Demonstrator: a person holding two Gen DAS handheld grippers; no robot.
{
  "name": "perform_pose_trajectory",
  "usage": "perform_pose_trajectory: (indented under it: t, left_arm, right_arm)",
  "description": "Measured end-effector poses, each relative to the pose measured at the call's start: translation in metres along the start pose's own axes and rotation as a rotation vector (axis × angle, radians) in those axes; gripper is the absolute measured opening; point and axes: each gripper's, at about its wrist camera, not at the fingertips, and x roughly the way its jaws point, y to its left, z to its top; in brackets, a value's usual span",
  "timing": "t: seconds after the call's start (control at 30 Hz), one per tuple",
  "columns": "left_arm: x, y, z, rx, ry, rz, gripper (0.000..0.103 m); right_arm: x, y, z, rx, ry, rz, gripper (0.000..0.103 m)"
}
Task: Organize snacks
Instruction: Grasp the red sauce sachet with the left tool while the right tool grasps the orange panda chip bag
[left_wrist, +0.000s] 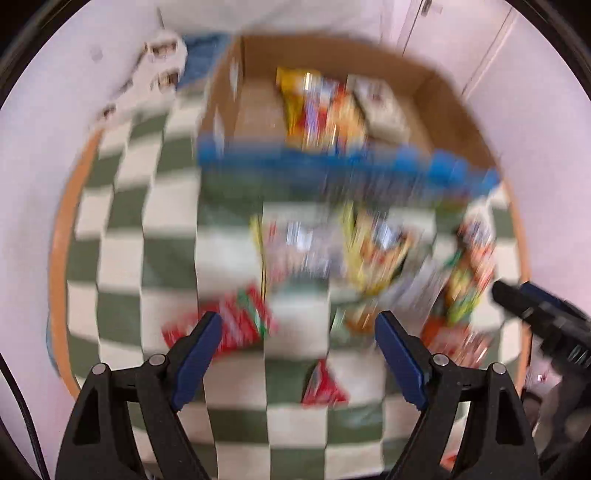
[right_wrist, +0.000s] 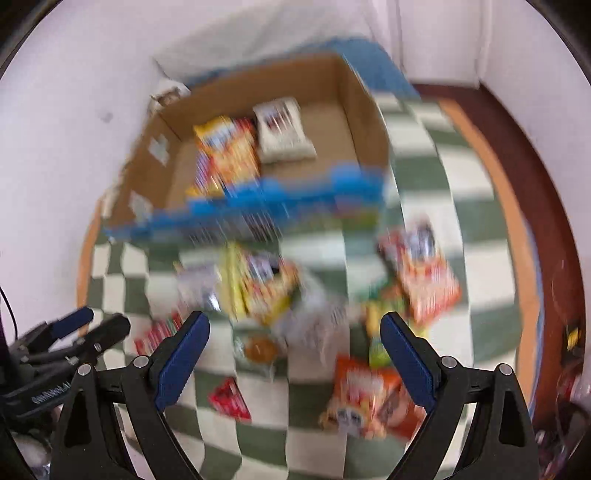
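Both views are motion-blurred. A cardboard box (left_wrist: 454, 122) with a blue front edge stands at the back of the checkered cloth; it also shows in the right wrist view (right_wrist: 354, 110). Inside lie a yellow-orange snack bag (right_wrist: 229, 151) and a white packet (right_wrist: 284, 131). Several loose snack packs lie in front: a yellow bag (right_wrist: 258, 288), an orange bag (right_wrist: 369, 398), a red pack (left_wrist: 240, 321), a small red pack (left_wrist: 325, 384). My left gripper (left_wrist: 297, 332) is open and empty above the cloth. My right gripper (right_wrist: 295, 332) is open and empty above the packs.
The green-and-white checkered cloth (left_wrist: 147, 258) covers a round table with an orange rim (left_wrist: 55, 258). White walls surround it. A dark red edge (right_wrist: 535, 206) runs along the right. The right gripper shows at the left view's right edge (left_wrist: 517, 295).
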Motion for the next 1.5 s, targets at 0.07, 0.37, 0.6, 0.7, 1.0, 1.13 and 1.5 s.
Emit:
perform_pose_trajectory:
  t: [0.07, 0.37, 0.6, 0.7, 1.0, 1.13, 1.5]
  left_arm:
    - [0.024, 0.009, -0.021, -0.006, 0.069, 0.006, 0.084]
    - [0.075, 0.04, -0.046, 0.228, 0.12, 0.183, 0.084]
    - [0.115, 0.018, -0.036, 0.545, 0.157, 0.363, 0.084]
    - [0.124, 0.012, -0.029, 0.54, 0.172, 0.317, 0.066]
    - [0.125, 0.056, -0.035, -0.106, 0.323, -0.025, 0.059]
    - [0.135, 0.068, -0.053, -0.252, 0.364, -0.13, 0.059]
    - [0.142, 0.023, -0.061, 0.162, 0.337, 0.085, 0.061]
  right_arm:
    - [0.016, -0.019, -0.02, 0.059, 0.058, 0.002, 0.096]
    - [0.073, -0.056, -0.06, 0.146, 0.205, -0.055, 0.096]
    - [0.112, -0.054, -0.062, 0.162, 0.286, -0.069, 0.096]
    - [0.123, -0.054, -0.065, 0.178, 0.31, -0.066, 0.089]
    - [0.134, -0.031, -0.083, 0.071, 0.329, -0.092, 0.063]
    - [0.138, -0.011, -0.098, -0.059, 0.405, -0.08, 0.062]
    - [0.141, -0.026, -0.086, 0.08, 0.38, -0.04, 0.076]
